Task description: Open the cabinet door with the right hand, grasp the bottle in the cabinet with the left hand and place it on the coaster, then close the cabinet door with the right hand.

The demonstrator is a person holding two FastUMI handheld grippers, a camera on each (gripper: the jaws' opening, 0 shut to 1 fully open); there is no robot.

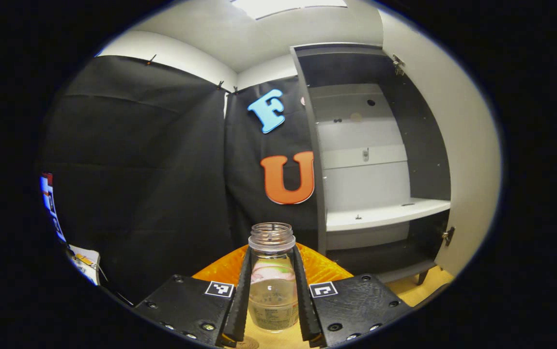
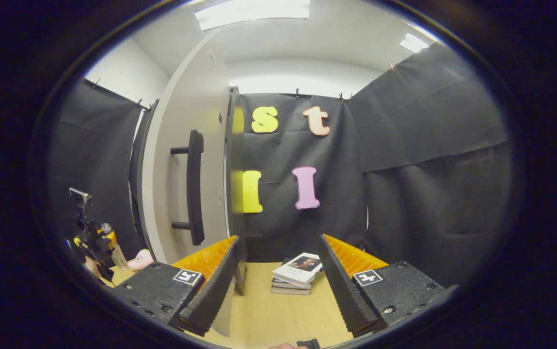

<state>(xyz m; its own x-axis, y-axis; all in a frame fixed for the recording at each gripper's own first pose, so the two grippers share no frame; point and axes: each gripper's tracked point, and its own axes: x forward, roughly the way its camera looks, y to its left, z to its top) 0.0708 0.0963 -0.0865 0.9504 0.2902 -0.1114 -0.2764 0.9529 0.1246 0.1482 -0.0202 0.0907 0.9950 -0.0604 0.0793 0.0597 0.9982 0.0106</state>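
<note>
Clamping left gripper (image 1: 271, 295) on bottle (image 1: 272, 276) mid-body; clear plastic, capless, part-filled, so likely light, slick, spillable. Right gripper (image 2: 278, 286) is hanging open near door (image 2: 189, 184).

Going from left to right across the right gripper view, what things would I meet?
The other gripper with the bottle → door handle on the open cabinet door → stack of books on the table.
</note>
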